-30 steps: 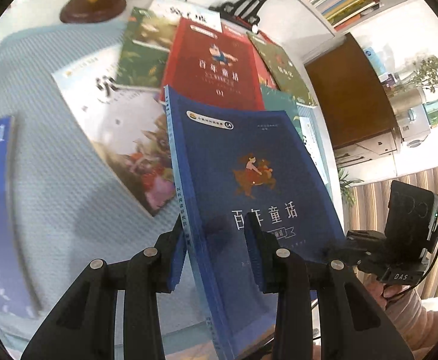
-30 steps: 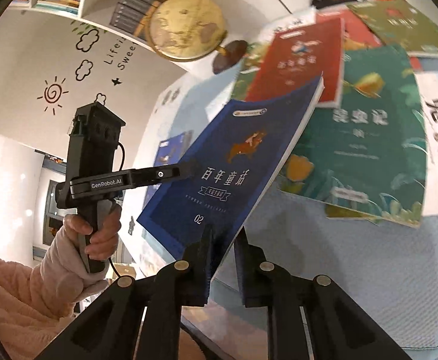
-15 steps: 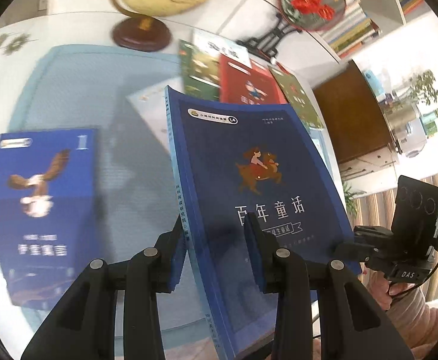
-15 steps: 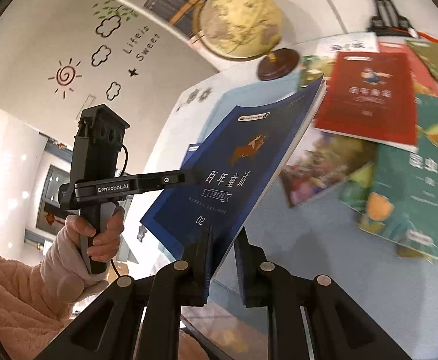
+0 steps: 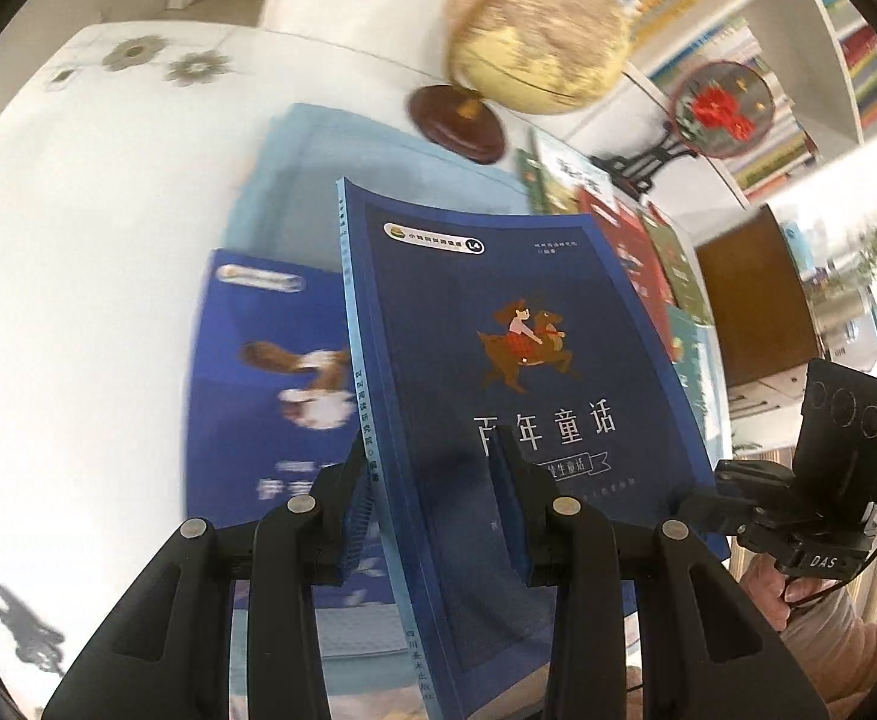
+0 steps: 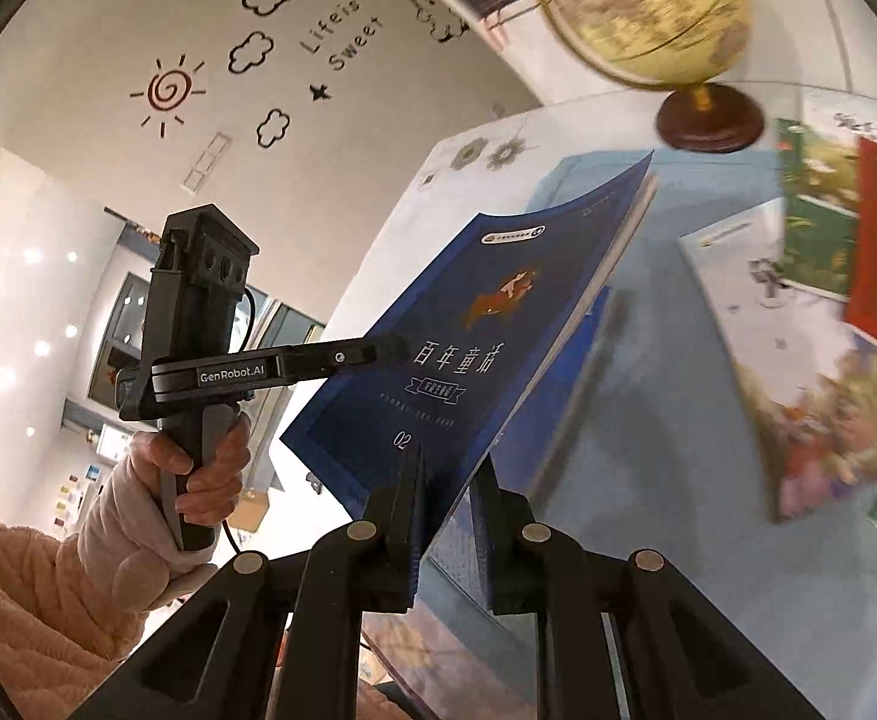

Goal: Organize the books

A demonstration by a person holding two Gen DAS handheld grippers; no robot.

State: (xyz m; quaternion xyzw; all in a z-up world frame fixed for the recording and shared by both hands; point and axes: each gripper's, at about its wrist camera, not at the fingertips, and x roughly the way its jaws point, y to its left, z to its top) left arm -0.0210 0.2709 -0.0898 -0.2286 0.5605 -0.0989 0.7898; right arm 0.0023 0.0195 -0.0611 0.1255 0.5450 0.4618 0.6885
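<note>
Dark blue paperback book [image 5: 522,372]: title "百年童话", no. "02" [image 6: 402,439] on cover. Black handheld left gripper [image 6: 390,348] arm: "GenRobot.AI". Black right gripper [image 5: 696,504] body: "DAS". White wall [image 6: 342,36]: "Life is Sweet".

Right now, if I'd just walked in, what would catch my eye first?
A dark blue book held up off the table, pinched along its lower edge by both the left gripper and the right gripper. Behind it stands a yellow globe on a wooden foot, with a brighter blue book lying flat on the blue mat underneath.
</note>
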